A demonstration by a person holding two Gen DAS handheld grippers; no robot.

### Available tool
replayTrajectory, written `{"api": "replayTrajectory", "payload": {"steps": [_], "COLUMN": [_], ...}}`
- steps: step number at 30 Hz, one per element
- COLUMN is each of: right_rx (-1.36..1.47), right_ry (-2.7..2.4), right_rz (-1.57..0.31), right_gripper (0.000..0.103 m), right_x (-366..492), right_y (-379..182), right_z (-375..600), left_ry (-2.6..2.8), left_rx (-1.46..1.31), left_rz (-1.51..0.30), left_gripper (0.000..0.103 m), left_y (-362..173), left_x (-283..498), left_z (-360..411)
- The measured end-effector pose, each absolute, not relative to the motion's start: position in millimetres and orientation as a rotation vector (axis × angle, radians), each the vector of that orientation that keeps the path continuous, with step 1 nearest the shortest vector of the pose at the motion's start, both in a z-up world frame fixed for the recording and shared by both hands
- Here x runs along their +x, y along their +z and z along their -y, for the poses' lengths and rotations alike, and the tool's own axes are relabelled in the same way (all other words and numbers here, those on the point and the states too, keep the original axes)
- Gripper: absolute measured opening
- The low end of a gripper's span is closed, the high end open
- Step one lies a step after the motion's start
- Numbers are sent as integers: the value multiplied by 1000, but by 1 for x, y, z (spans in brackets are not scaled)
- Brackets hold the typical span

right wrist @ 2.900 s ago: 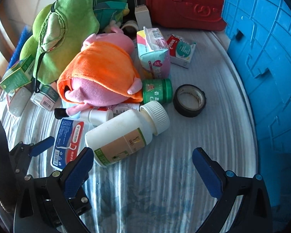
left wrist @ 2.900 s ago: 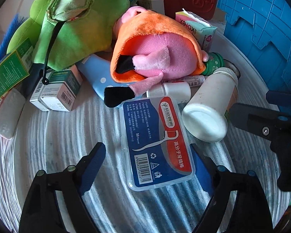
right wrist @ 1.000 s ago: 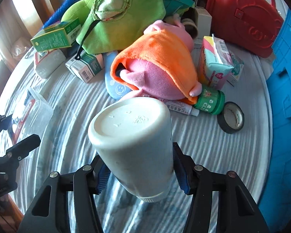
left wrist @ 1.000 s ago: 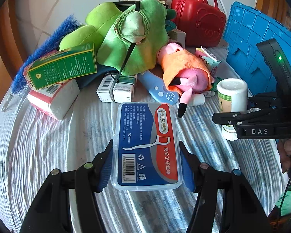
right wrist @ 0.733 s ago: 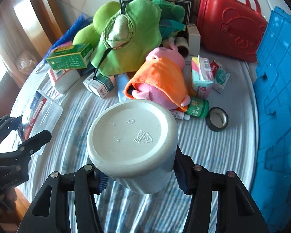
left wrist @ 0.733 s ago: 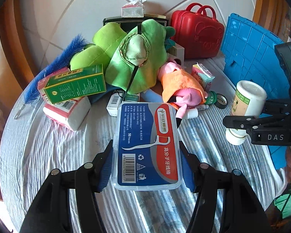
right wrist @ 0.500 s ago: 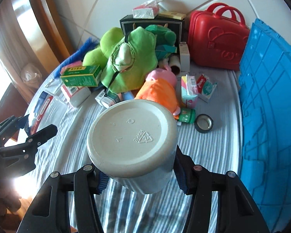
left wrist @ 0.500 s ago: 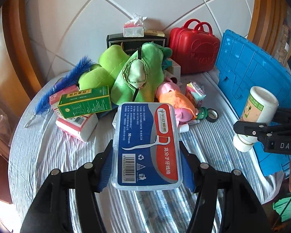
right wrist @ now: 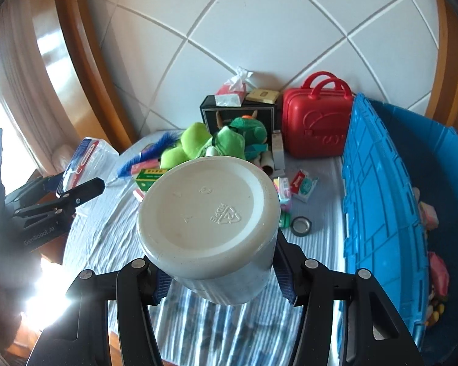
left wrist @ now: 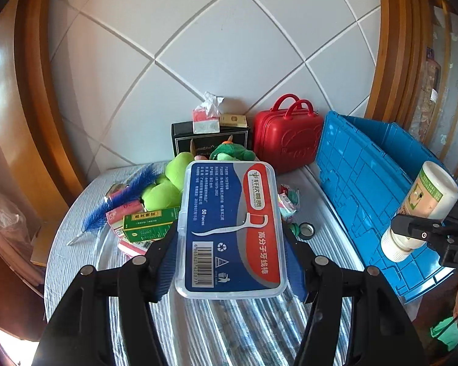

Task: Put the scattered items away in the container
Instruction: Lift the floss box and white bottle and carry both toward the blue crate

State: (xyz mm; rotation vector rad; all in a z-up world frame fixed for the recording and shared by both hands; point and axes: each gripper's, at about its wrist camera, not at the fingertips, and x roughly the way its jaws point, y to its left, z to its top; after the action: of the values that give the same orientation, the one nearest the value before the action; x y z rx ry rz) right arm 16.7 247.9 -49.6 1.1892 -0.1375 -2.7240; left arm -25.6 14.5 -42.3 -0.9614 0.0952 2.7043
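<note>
My left gripper [left wrist: 232, 262] is shut on a clear floss-pick box [left wrist: 230, 228] with a blue and red label, held high above the table. My right gripper [right wrist: 219, 271] is shut on a white bottle [right wrist: 209, 222], its flat base toward the camera. From the left wrist view that same bottle [left wrist: 418, 210] hangs tilted, cap down, over the near wall of the blue crate [left wrist: 360, 180]. The right wrist view shows the crate [right wrist: 381, 201] on the right, a few small items lying inside, and the floss-pick box [right wrist: 88, 158] at far left.
On the striped cloth [right wrist: 107, 228] lie green plush toys [right wrist: 216, 143], a blue brush [left wrist: 122, 195], green and pink cartons [left wrist: 146, 222], tissue packs [right wrist: 302, 183] and a tape roll [right wrist: 301, 225]. A red case [right wrist: 316, 125] and a black box [left wrist: 183, 140] stand against the tiled wall.
Both grippers have risen well above the table with the floss-pick box and the bottle still gripped. The pile on the cloth now looks small and far below, and the crate's inside has come into view.
</note>
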Motion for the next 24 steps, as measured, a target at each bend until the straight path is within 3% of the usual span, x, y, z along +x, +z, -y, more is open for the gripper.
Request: {"api": "replayTrajectory", "payload": {"steps": [13,24], "right_rx": [1056,973], "right_ry": [-2746,-2757], "right_rz": [173,175], "right_gripper": [55,55], "right_x": [55,67], "right_y": [1,20], "right_z": [-261,-285], "left_ry": [2754,2784], "left_rx": [-836,-795], "left_rz": [-114,-141], "left_gripper": [60,60], "left_y": [19,40], "left_x": [6,18], "left_z": [-28,-51]}}
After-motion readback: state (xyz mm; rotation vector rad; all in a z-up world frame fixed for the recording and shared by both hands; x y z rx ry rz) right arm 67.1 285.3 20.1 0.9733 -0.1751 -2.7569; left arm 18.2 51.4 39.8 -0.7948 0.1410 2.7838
